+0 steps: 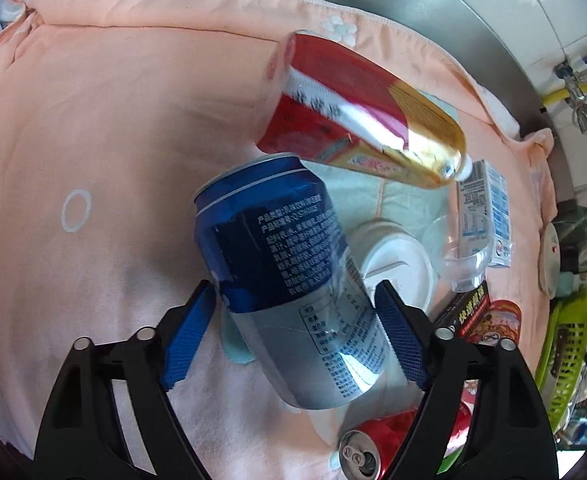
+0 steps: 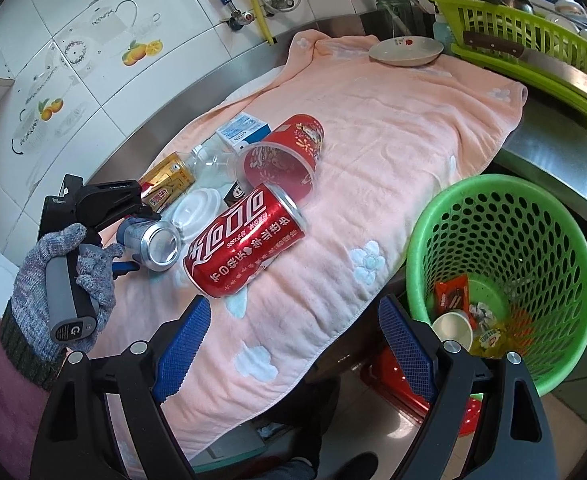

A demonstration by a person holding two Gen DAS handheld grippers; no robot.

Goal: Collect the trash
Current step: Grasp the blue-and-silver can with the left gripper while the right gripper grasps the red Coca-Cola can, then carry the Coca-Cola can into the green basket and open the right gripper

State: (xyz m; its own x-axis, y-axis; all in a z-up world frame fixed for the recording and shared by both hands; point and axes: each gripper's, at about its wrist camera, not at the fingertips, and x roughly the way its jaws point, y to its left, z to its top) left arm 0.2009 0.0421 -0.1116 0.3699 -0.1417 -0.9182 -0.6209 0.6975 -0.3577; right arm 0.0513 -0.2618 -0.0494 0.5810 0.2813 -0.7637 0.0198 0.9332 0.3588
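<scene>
A blue and silver can (image 1: 289, 280) lies on the peach towel (image 1: 93, 140) between the blue pads of my left gripper (image 1: 293, 286). The jaws straddle it closely and I see no firm press. Seen from the right wrist, a gloved hand holds that gripper (image 2: 133, 236) around the same can (image 2: 153, 242). A red cola can (image 2: 245, 240) lies beside it. My right gripper (image 2: 293, 302) hangs open over the towel's near edge, nothing between its fingers. A green basket (image 2: 425, 240) with wrappers and a paper cup stands lower right.
More litter lies on the towel: a red and gold can (image 1: 357, 112), a milk carton (image 2: 241, 130), a red cup (image 2: 285, 152), a clear plastic cup (image 2: 213, 164), a white lid (image 2: 195, 210), a black box (image 1: 473, 312). A plate (image 2: 405, 50) and green dish rack (image 2: 533, 40) stand at the back.
</scene>
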